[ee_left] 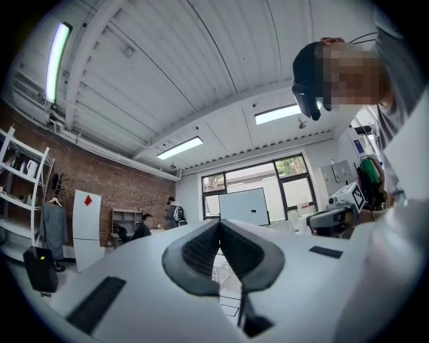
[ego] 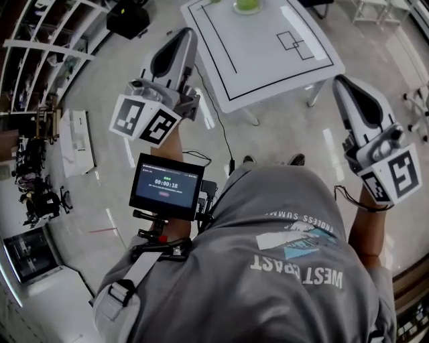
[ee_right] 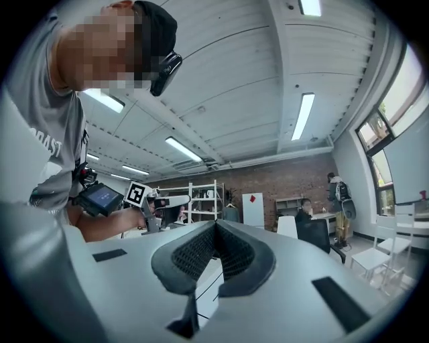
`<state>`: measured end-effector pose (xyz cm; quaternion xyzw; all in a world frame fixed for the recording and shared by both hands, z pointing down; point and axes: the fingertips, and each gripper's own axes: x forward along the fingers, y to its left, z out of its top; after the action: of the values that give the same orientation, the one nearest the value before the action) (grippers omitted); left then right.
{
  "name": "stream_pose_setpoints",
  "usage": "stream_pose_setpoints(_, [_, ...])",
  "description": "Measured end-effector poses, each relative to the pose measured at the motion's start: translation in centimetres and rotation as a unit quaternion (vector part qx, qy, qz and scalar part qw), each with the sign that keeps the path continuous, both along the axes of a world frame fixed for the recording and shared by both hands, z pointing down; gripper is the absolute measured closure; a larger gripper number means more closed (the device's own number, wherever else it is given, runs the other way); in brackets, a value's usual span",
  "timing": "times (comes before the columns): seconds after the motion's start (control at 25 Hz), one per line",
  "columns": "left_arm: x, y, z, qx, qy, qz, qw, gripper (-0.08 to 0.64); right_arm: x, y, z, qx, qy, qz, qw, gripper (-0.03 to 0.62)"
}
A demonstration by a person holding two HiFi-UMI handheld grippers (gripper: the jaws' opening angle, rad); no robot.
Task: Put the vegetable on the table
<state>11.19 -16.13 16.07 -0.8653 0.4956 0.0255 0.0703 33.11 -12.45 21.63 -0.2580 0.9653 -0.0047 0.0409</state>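
A green vegetable (ego: 247, 5) lies at the far edge of the white table (ego: 268, 63), which carries black outlines, at the top of the head view. Both grippers are held up in the air short of the table, level and well above the floor. My left gripper (ego: 190, 32) (ee_left: 219, 224) is shut, its dark pads meeting at the tip with nothing between them. My right gripper (ego: 338, 80) (ee_right: 214, 224) is likewise shut and empty. Each gripper view catches the other gripper off to the side. Neither gripper view shows the vegetable.
A small screen (ego: 166, 184) is strapped on the left forearm. Shelving (ego: 33, 40) and boxes line the left wall, and a black object (ego: 127, 20) stands left of the table. Other people (ee_left: 142, 226) sit at desks by the brick wall. A white chair (ee_right: 389, 251) stands at the right.
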Motion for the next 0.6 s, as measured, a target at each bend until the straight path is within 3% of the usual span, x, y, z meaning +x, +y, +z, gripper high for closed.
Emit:
stream_pose_setpoints(0.28, [-0.2, 1.9, 2.5, 0.005, 0.002, 0.011, 0.9999, 0.554, -0.3, 0.5, 1.7, 0.008, 0.016, 0.008, 1.000, 0.586])
stream_pose_setpoints(0.36, [-3.6, 4.7, 2.9, 0.000, 0.005, 0.019, 0.9998, 0.554, -3.5, 3.5, 1.4, 0.008, 0.015, 0.021, 1.000, 0.586])
stream_pose_setpoints(0.52, [-14.4, 13.5, 2.9, -0.005, 0.016, 0.031, 0.9994, 0.554, -14.3, 13.6, 0.5, 0.008, 0.026, 0.035, 0.999, 0.586])
stream_pose_setpoints(0.6, [-17.2, 15.5, 2.9, -0.011, 0.034, 0.037, 0.9987, 0.554, -16.9, 16.3, 0.2, 0.007, 0.038, 0.040, 0.998, 0.586])
